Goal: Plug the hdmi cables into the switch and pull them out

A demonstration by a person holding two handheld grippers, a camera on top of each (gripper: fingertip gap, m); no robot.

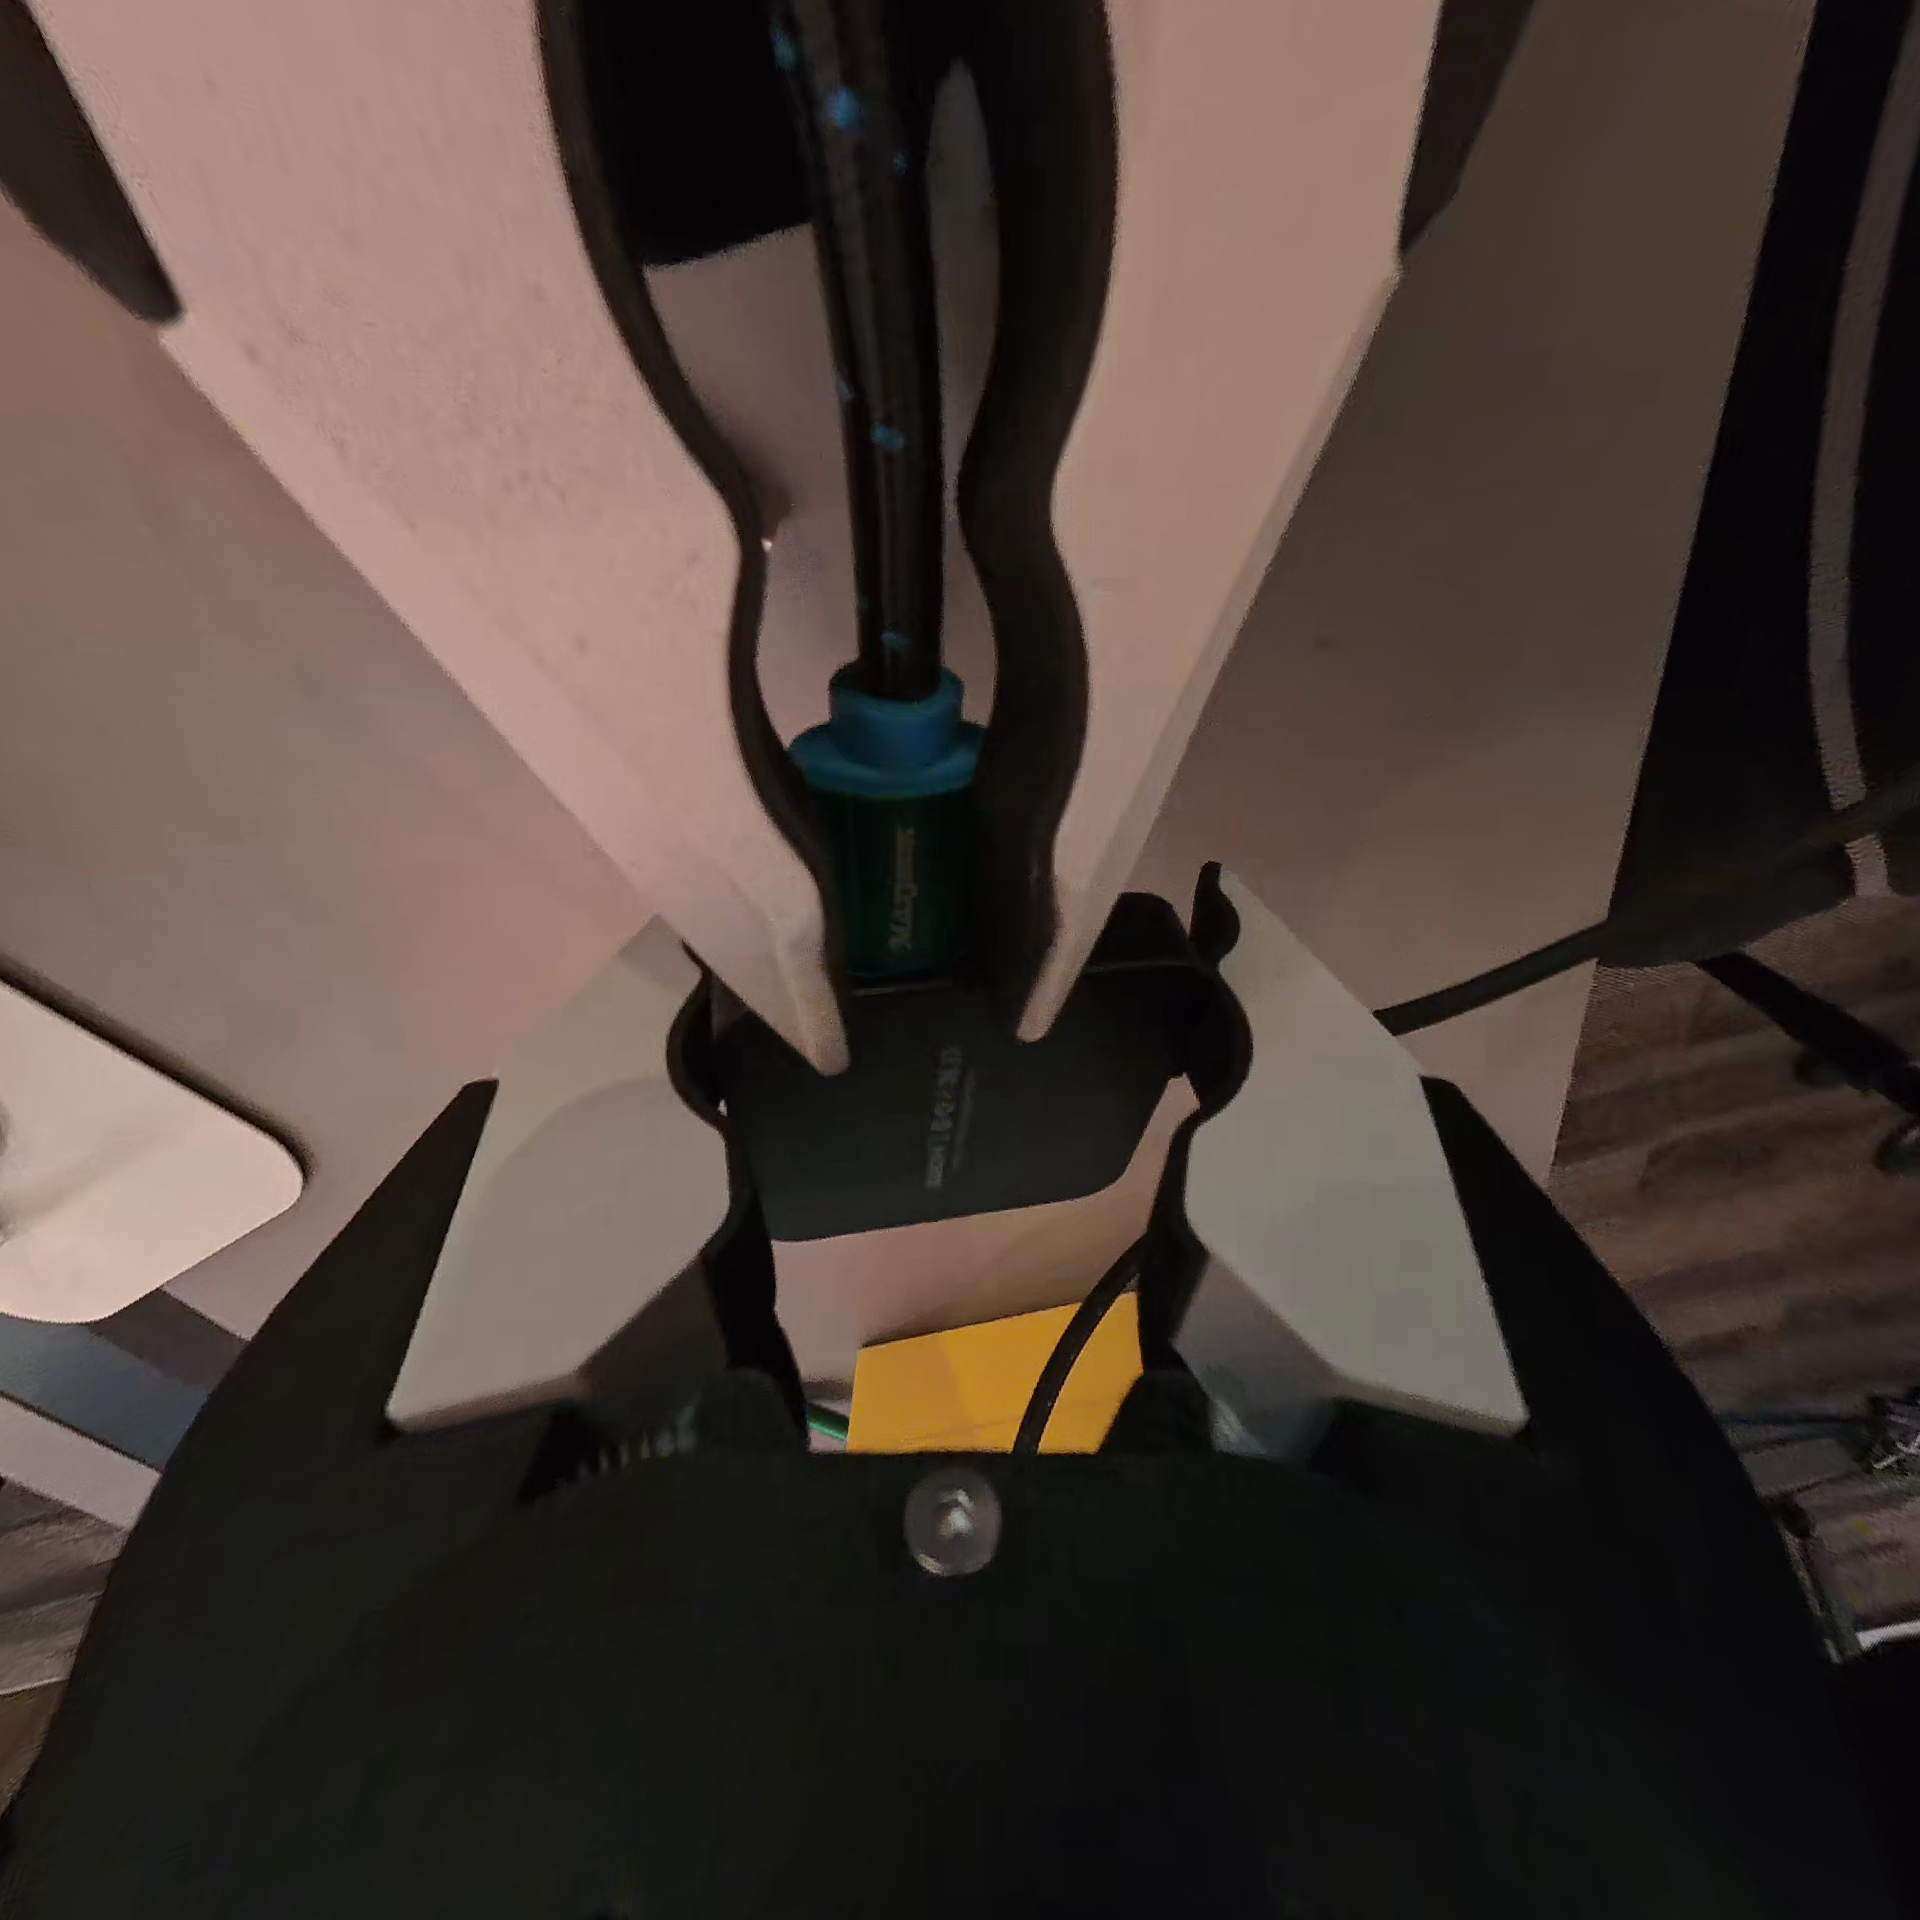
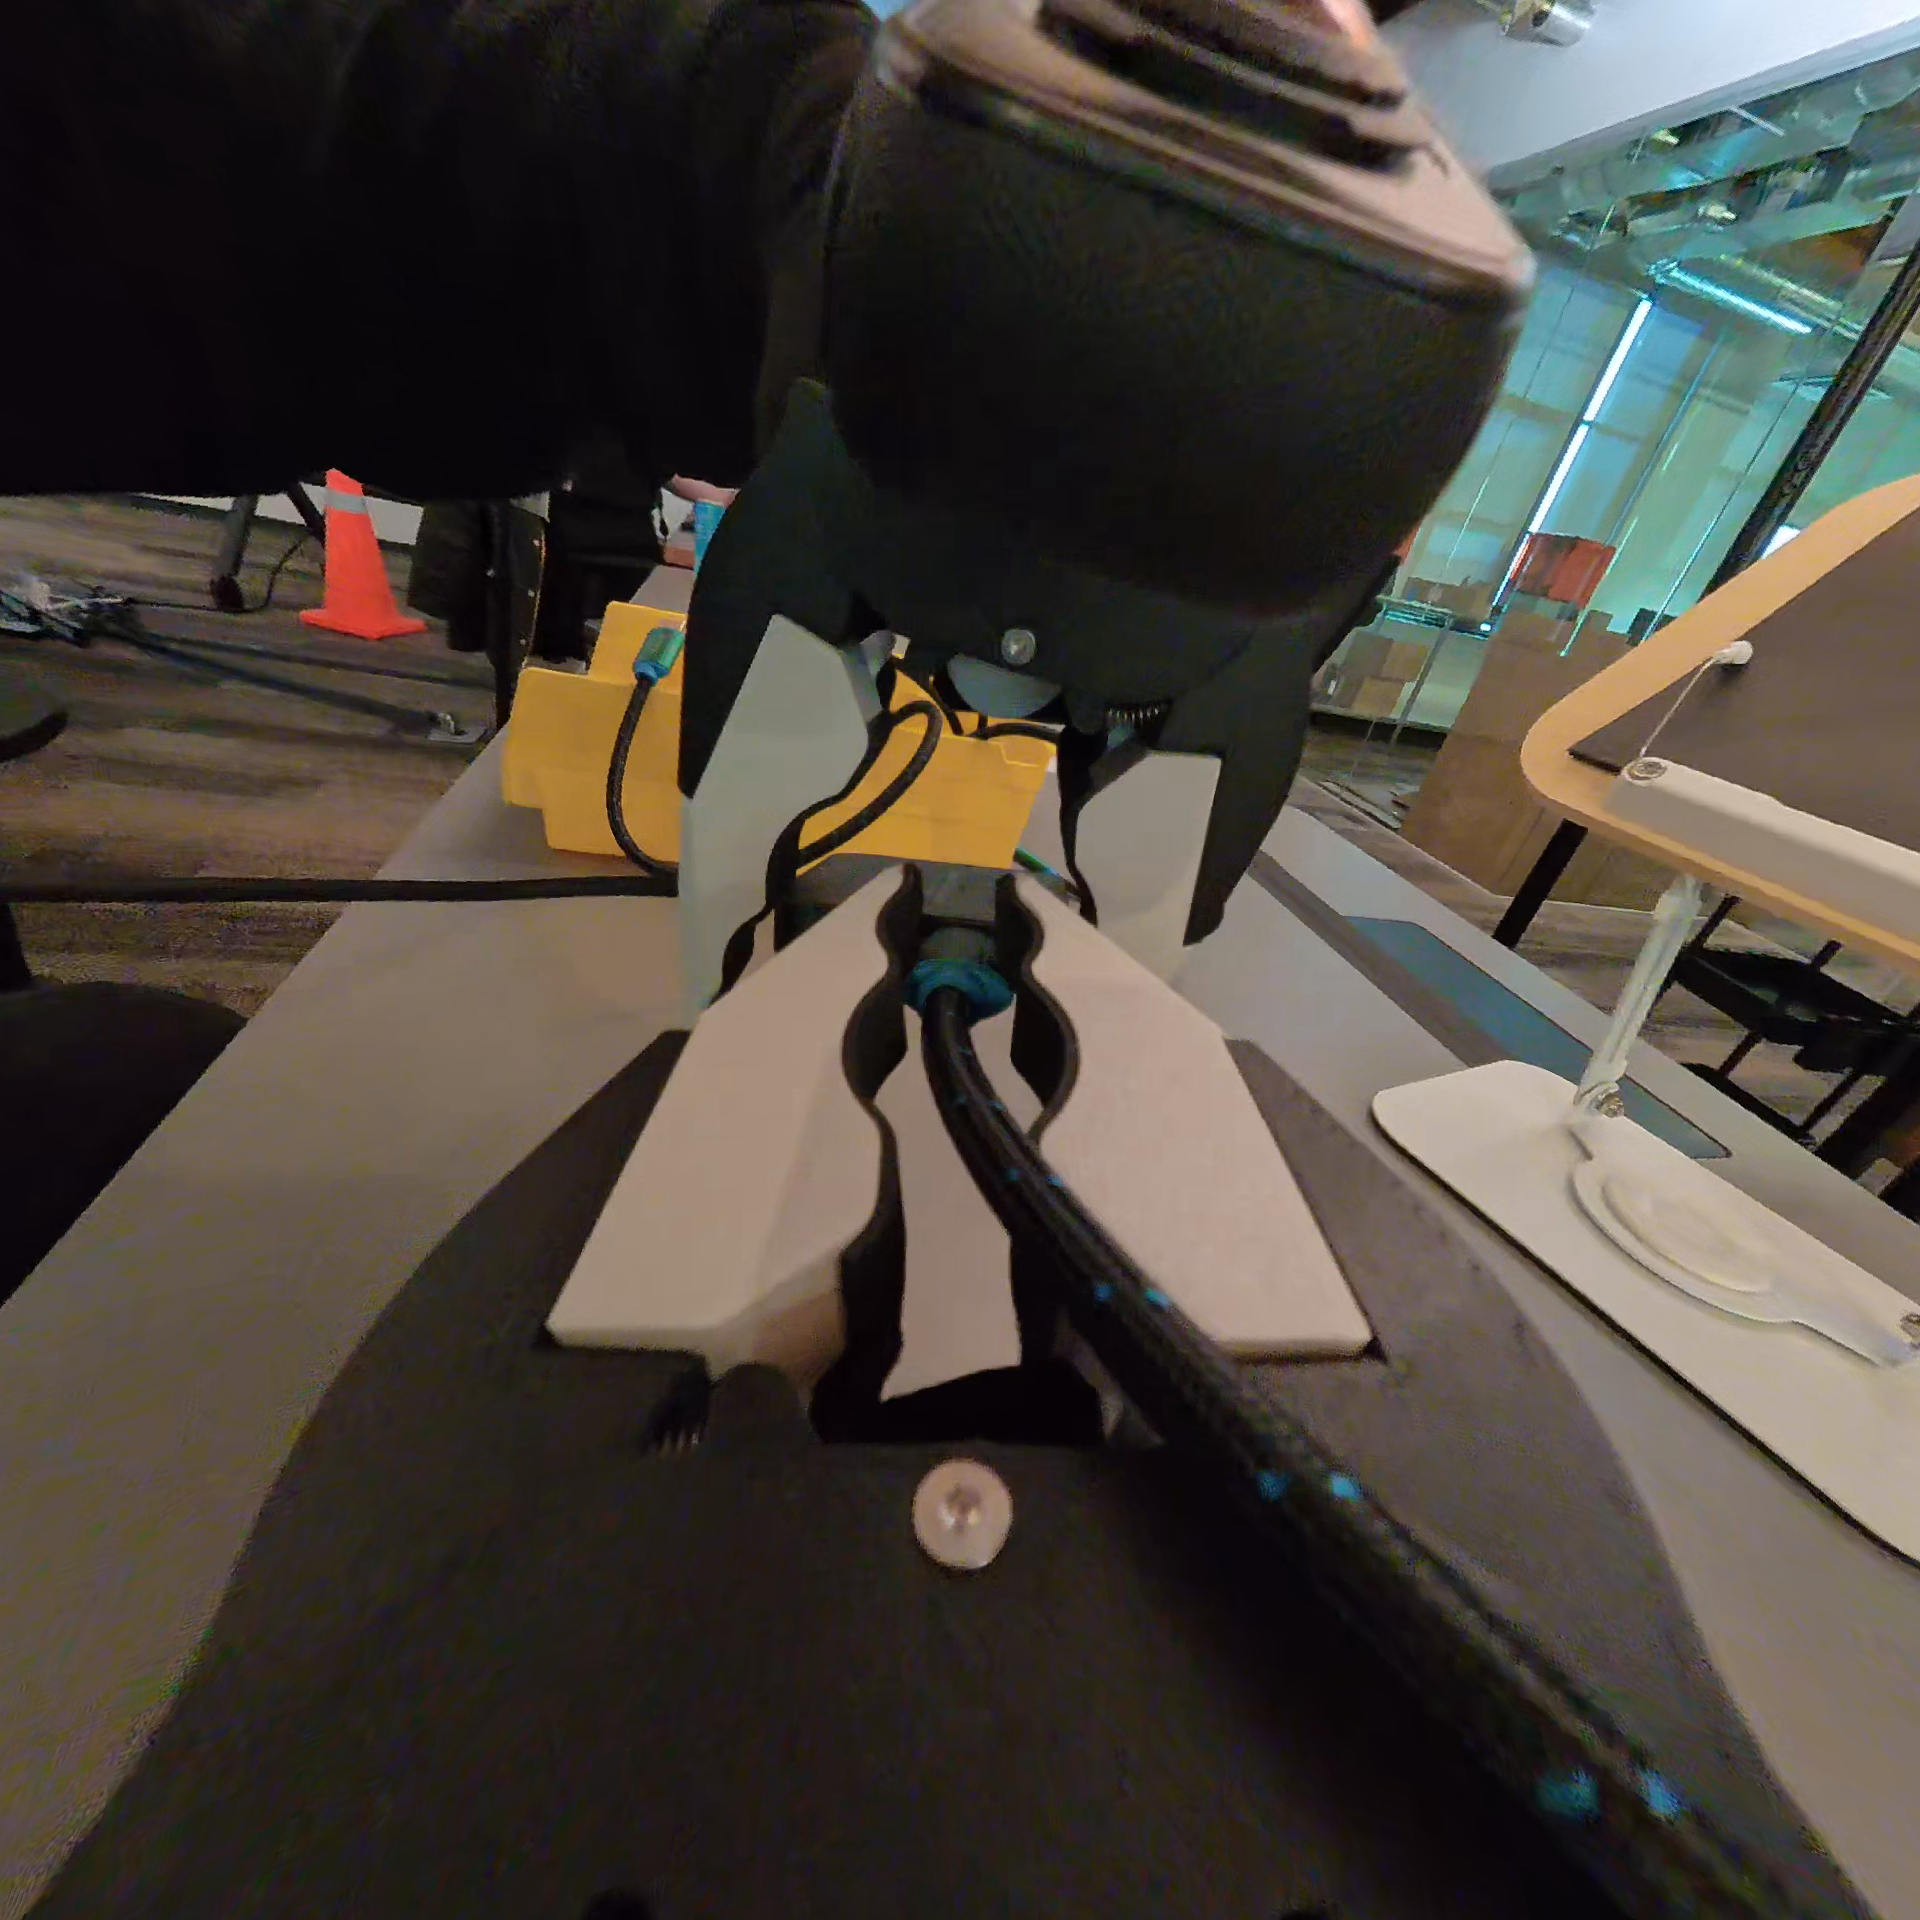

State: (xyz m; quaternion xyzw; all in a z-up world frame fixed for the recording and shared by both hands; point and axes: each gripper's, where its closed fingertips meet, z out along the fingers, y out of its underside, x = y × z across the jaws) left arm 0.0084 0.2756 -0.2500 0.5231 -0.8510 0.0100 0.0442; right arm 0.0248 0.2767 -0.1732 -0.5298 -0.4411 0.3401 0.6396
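In the left wrist view, my left gripper [image 1: 951, 1003] is shut on the small black HDMI switch [image 1: 935, 1132], one white finger on each side. My right gripper [image 1: 930, 1039] comes in from above, shut on a green HDMI plug [image 1: 902, 883] with a blue collar. The plug's front end meets the switch's edge, and its metal tip is hidden. In the right wrist view, my right gripper [image 2: 954, 891] holds the same plug [image 2: 958, 982]. Its black braided cable [image 2: 1091, 1278] runs back over the gripper body. The left gripper [image 2: 945, 961] reaches down from above, and only a sliver of the switch [image 2: 956, 896] shows.
A yellow box [image 2: 582, 748] stands behind on the grey table [image 2: 312, 1091], with a second teal-ended cable [image 2: 657, 652] resting on it. A white stand base [image 2: 1558, 1195] lies at the right. A black sleeve fills the upper left. An orange cone [image 2: 353, 561] stands on the floor. My right fingertips sit around 7 cm from my left ones.
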